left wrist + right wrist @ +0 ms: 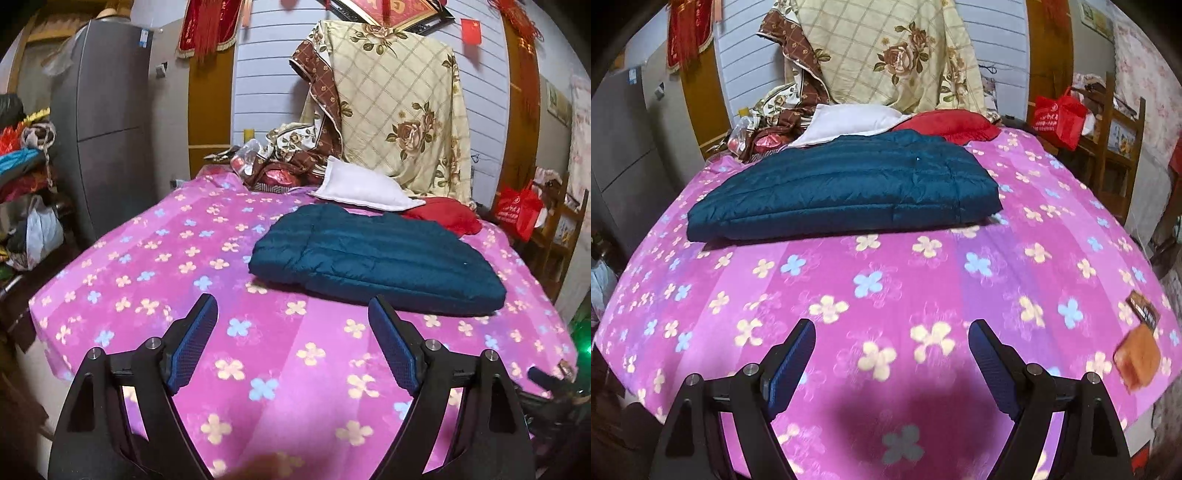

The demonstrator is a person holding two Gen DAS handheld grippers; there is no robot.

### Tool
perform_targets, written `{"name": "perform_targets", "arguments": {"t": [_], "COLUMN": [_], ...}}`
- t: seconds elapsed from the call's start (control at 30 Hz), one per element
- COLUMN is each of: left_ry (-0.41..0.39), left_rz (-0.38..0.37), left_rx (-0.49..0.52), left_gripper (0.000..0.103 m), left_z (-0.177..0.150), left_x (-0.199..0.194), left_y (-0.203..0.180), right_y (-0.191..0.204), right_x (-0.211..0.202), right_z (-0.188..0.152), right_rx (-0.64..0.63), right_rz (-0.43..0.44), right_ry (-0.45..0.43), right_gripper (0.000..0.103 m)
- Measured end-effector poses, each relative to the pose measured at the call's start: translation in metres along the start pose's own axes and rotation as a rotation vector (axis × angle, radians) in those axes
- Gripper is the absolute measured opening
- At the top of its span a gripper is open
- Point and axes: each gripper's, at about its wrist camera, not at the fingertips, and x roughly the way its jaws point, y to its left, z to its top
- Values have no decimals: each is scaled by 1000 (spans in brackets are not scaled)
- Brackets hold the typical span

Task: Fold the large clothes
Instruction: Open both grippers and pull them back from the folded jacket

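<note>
Just behind folded jacket (pixel 846 188): white pillow (pixel 849 123), red cushion (pixel 949 125).

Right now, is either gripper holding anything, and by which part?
Nothing is held. The left gripper and right gripper both stand open over the pink flowered bedsheet, apart from the folded dark teal quilted jacket.

A bed (pixel 886 280) with pink flowered cover carries a folded teal jacket (pixel 846 192) mid-frame, white pillow (pixel 846 123) and red cushion (pixel 945 125) behind.
</note>
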Motion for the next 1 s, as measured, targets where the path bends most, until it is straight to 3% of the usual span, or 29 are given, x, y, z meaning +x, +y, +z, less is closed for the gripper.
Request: {"name": "perform_targets", "arguments": {"t": [0.17,0.4,0.5,1.0], "left_ry": [25,-20,-25,166], "left_rz": [35,122,96,64], "left_rx": [14,71,47,102], "left_gripper": [84,84,84,84], "left_z": [-8,-15,-16,-48], "left_x": [-8,-15,-16,26], "left_y": [-7,-19,-18,-33], "right_y": [6,12,13,24], "right_x": [-6,-9,-10,15], "right_z": [-10,-16,-19,-24], "right_rx": [-4,-27,-31,-74], "right_rz": [12,17,-1,-37], "right_ry": [14,28,17,68], "right_gripper": [83,83,83,83]}}
